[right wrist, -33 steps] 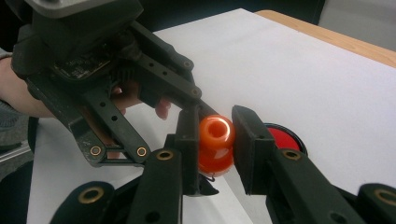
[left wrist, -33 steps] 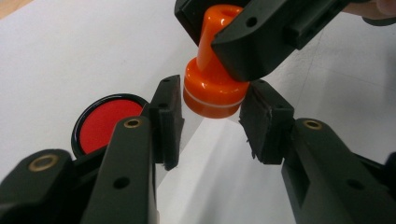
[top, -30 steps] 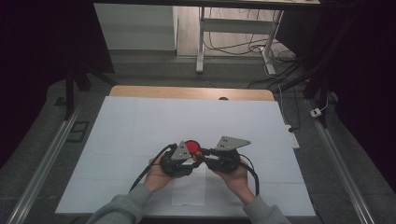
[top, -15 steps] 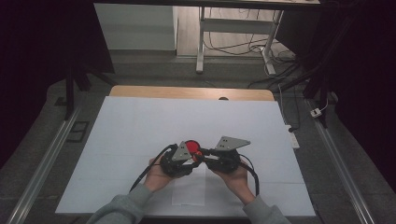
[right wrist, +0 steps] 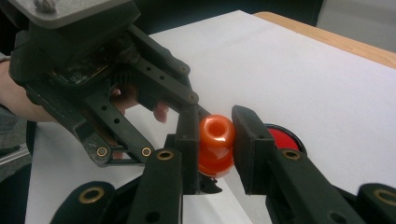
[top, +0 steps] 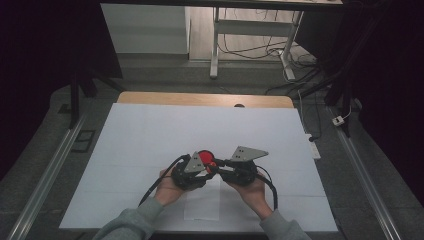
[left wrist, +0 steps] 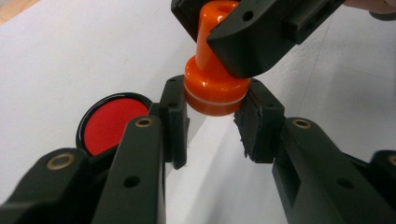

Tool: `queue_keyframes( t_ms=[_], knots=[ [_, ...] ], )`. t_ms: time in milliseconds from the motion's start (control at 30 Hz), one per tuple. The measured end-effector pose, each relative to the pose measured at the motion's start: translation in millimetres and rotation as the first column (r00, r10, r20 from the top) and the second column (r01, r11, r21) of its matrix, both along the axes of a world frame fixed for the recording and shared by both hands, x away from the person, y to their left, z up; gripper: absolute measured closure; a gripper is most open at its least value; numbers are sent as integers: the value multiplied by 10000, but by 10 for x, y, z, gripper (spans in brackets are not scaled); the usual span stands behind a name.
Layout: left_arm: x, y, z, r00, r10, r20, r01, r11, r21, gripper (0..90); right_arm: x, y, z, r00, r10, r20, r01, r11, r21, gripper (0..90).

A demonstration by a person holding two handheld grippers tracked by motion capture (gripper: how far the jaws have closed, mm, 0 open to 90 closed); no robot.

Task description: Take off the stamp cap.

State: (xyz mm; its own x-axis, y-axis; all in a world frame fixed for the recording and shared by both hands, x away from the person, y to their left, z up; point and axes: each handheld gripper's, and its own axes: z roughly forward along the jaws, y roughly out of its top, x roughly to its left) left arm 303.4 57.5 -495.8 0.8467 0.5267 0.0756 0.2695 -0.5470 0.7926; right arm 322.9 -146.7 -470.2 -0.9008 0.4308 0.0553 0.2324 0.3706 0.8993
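Both claws grasp the glossy orange plastic stamp (left wrist: 212, 79): the left claw (left wrist: 212, 123) has just clenched its wide base, the right claw (right wrist: 215, 140) clamps its knobbed handle, beside a round red ink pad (left wrist: 112, 122).

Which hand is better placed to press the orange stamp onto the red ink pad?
Probably right: the right tool is shut on the knob of the orange stamp, while the left tool clamps only its base beside the red ink pad.

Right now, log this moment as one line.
left gripper: shut on orange stamp base | right gripper: shut on its handle | red ink pad: open on white sheet
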Motion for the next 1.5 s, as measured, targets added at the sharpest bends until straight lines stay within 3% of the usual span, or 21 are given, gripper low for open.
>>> queue_keyframes(
  t_ms=[867, 900, 933, 967, 1000, 1033, 1100, 1200, 1500],
  knots=[
    [1, 31, 13, 9999, -65, -128, 64, 9999, -141, 651, -40, 24, 13, 9996, -129, 233, 127, 9999, 85, 720],
    [7, 28, 8, 9997, -13, -230, 15, 10000, 54, 651, -52, 15, 23, 9988, -274, 414, 266, 9995, 185, 724],
    [14, 23, -26, 9997, 12, -241, 3, 9982, 607, 651, -52, 15, 23, 9988, -274, 414, 266, 9995, 185, 724],
    [14, 32, -70, 9998, 122, -154, -111, 9976, 681, 651, -58, -24, 61, 9954, -621, 726, 598, 9976, 339, 724],
    [18, 61, -91, 9993, 186, -328, -185, 9998, 17, 652, -41, -81, 112, 9946, -758, 709, 715, 9956, 609, 724],
    [25, 75, -76, 9984, 193, -528, -211, 9992, -336, 652, -20, -131, 153, 9956, -752, 566, 708, 9947, 751, 724],
    [3, 56, -21, 9997, 152, -179, -153, 9998, -90, 652, -14, -205, 179, 9943, -834, 665, 785, 9942, 729, 724],
    [-17, 36, -6, 10000, 68, 5, -68, 9998, 164, 651, 9, -230, 162, 9952, -856, 481, 816, 9934, 804, 724],
    [1, 144, -32, 9997, 214, -125, -213, 9997, 124, 651, 15, -231, 160, 9958, -831, 378, 793, 9926, 920, 724]
  ],
)
